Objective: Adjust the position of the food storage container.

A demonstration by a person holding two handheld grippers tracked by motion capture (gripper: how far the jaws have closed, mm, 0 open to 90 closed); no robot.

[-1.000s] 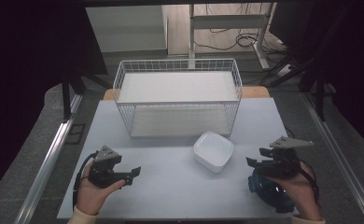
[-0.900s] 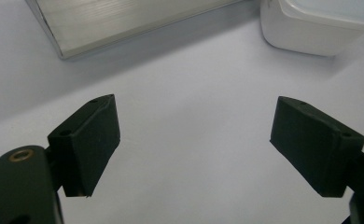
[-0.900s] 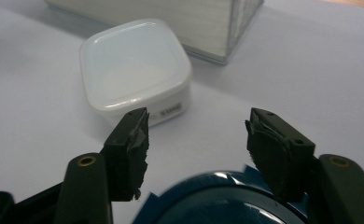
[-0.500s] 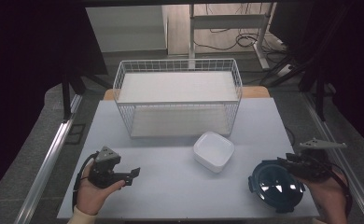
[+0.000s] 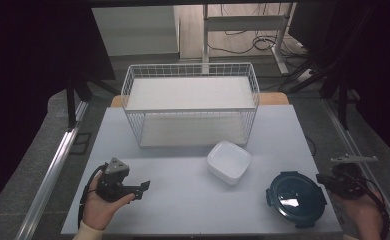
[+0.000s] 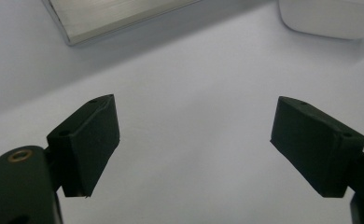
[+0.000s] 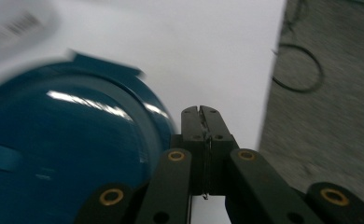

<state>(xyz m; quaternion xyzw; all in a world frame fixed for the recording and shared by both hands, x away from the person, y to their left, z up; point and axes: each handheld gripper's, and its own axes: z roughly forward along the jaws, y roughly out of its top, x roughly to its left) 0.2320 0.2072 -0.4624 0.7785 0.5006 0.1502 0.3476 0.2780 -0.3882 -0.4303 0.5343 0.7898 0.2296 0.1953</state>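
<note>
Your right gripper (image 7: 201, 112) has just been closing, jaws now pressed together on nothing, beside the blue round lid (image 5: 296, 197); your left gripper (image 6: 194, 140) stands wide apart over the table (image 5: 183, 200).

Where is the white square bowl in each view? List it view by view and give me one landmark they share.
High view: the white bowl sits right of centre, just in front of the wire basket.
Left gripper view: top right corner, cut off by the edge.
Right gripper view: a blurred white shape at the top left, probably the bowl.
Shared landmark: the pale table it rests on.
</note>
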